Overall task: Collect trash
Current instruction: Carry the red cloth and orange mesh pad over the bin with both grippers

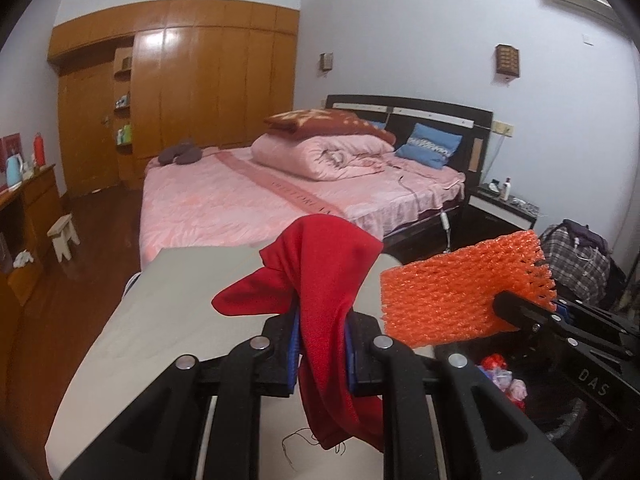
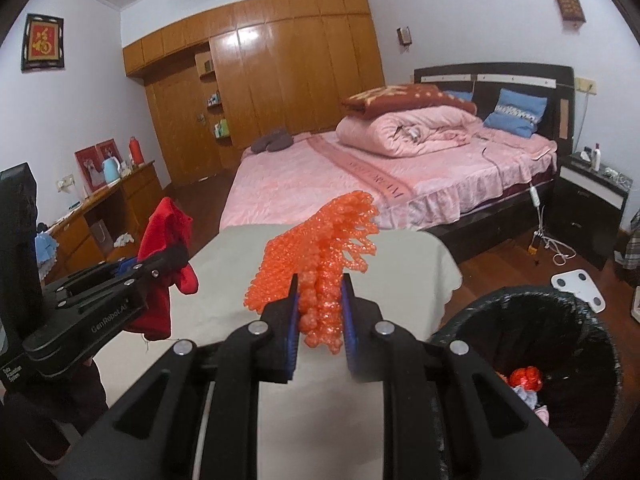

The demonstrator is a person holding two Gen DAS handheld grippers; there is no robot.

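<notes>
Grippers up over the pale grey cloth-covered table, both loaded. On the left side, the left gripper has its blue-padded fingers pinching a crumpled red fabric scrap, which bunches above the pads and droops below them, loose threads dangling. Moving right, the right gripper has its fingers pressed in on an orange foam mesh fruit sleeve, the netting fanning up and out above the pads. Further right, low beside the table, sits the round bin with a black liner, a few bits of red and pink rubbish already at its bottom. Behind it all, the pink-covered bed.
</notes>
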